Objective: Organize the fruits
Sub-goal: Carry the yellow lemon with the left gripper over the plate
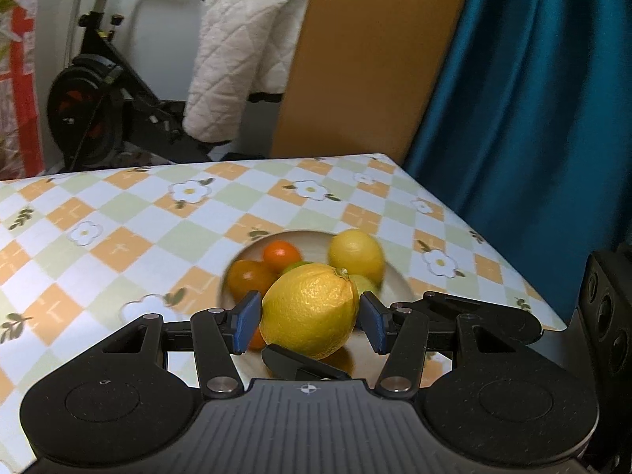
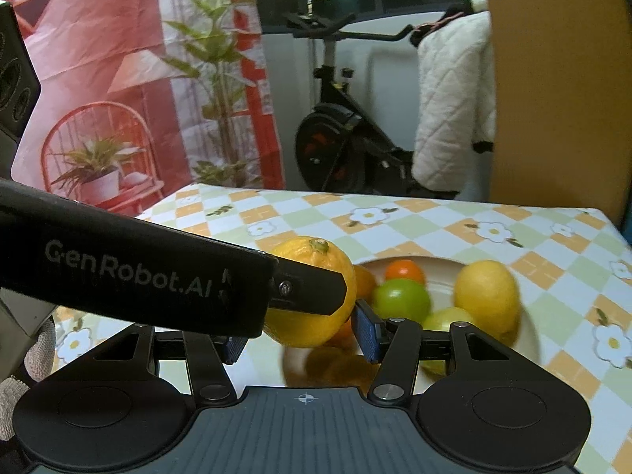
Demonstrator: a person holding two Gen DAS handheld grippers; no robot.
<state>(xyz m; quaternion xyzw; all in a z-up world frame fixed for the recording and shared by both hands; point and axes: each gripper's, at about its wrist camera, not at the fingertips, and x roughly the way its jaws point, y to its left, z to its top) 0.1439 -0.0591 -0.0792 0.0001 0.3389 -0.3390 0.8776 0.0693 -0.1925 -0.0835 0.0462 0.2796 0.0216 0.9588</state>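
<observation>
the left claw (image 1: 310, 322) holds a big yellow lemon (image 1: 310, 310) between its blue pads, above the plate (image 1: 399, 282) of fruits on the checked surface (image 1: 118, 229). the right claw (image 2: 300, 333) also seems closed on this lemon, its left pad is hidden.

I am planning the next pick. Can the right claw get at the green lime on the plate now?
Probably not yet. The big yellow fruit fills the right claw, and a finger of the left claw crosses it. The green lime lies just behind, on the plate.
</observation>
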